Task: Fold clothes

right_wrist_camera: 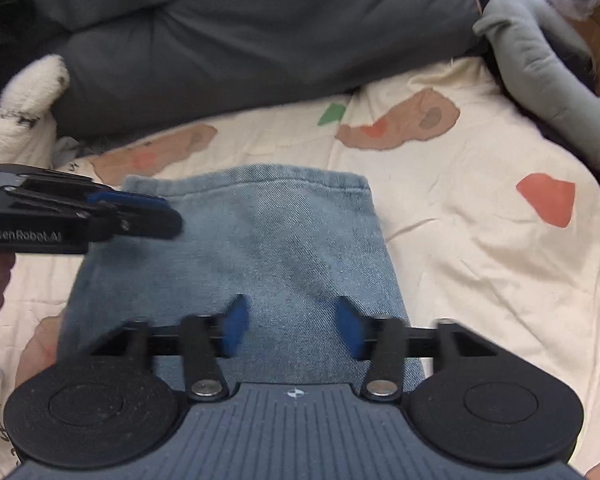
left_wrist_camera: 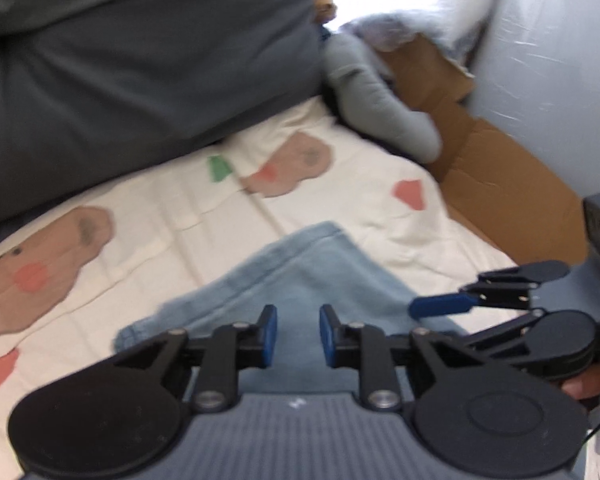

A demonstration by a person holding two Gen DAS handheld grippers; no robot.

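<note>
With the denim piece (right_wrist_camera: 236, 256) lying flat on the bed sheet (right_wrist_camera: 480, 248), both my hand-held grippers sit over it and neither is pinching cloth.

Right hand-held gripper (right_wrist_camera: 290, 328): jaws spread, empty, hovering over the near half of the denim. In its view the cloth's long axis runs 6 to 12 o'clock, with the hemmed far edge at 12.

Left hand-held gripper (left_wrist_camera: 298, 334): jaws parted with a narrower gap, nothing between them. In the right wrist view it comes in from 9 o'clock, tip over the far-left corner of the denim. In its own view a corner of the cloth points to 12 o'clock.

Judgement: right is nearer the near edge, left nearer the far-left corner. The denim already looks like a tidy rectangle, which fits either a part-folded piece or a finished one, so I can't tell which.
</note>
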